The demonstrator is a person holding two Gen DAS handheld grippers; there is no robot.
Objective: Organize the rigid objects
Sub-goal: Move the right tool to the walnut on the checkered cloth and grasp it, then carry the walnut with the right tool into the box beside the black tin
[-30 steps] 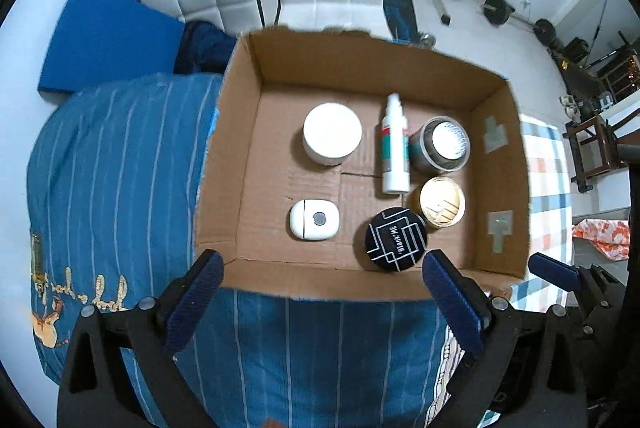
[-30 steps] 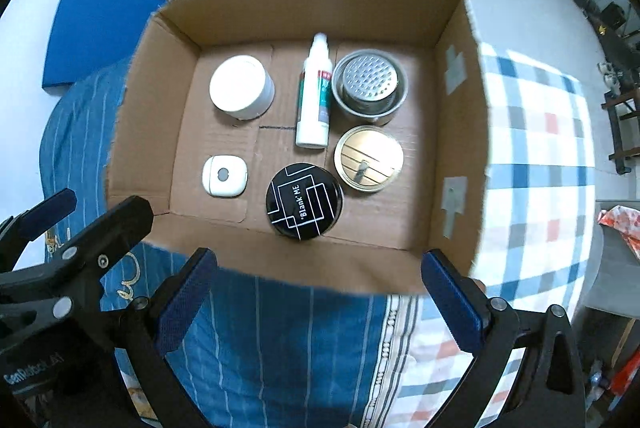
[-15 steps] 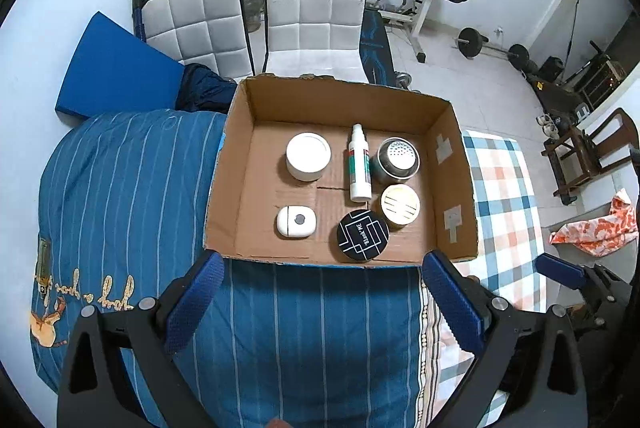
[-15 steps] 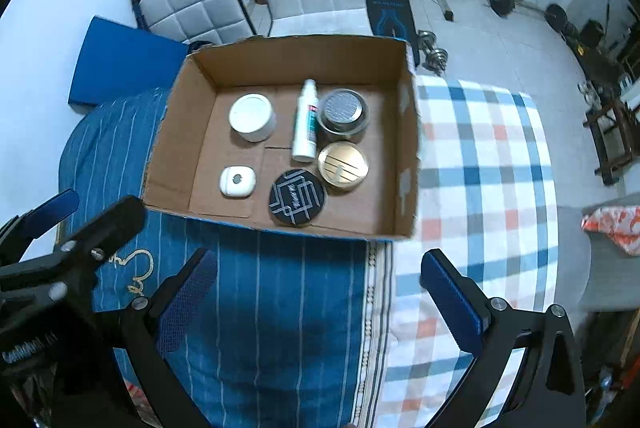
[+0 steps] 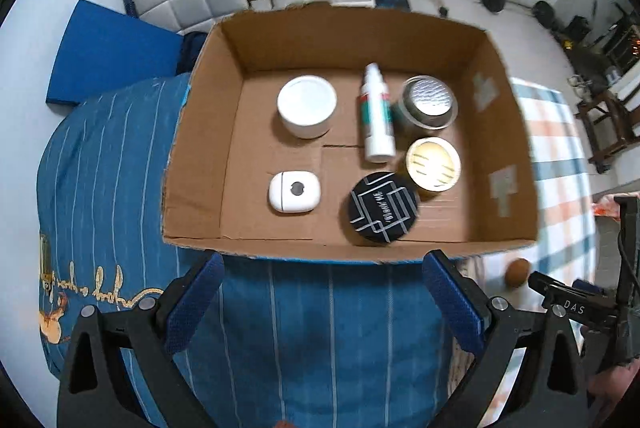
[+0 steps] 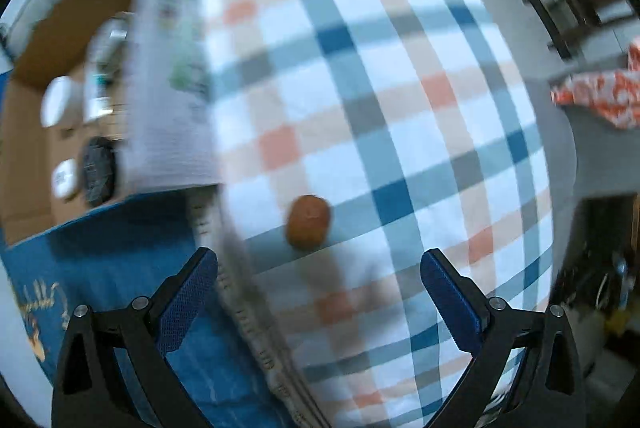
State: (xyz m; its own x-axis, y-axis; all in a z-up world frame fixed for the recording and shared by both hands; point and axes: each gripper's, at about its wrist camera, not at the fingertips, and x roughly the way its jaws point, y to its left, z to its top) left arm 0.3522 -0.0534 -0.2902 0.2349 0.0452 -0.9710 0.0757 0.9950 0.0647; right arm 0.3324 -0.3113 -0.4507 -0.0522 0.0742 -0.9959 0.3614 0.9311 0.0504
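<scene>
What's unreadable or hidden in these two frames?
- Brown object, right wrist view: motion blur; what it is cannot be told. In the left wrist view it is small, near the edge.
- Box contents, right wrist view: blurred and partly cut off by the box wall.
- Black round tin, left wrist view: lettering too smeared to read.
- Right tool, left wrist view: only part shows at the frame edge.

A brown box [image 5: 200,131] sits on a blue white-striped blanket [image 5: 120,163]. Inside are a white jar [image 5: 307,105], a black lid [image 5: 384,207] with white lines and a gold tin [image 5: 433,163]. A brown ball [image 6: 308,221] lies on blue-orange checked cloth [image 6: 360,67].
</scene>
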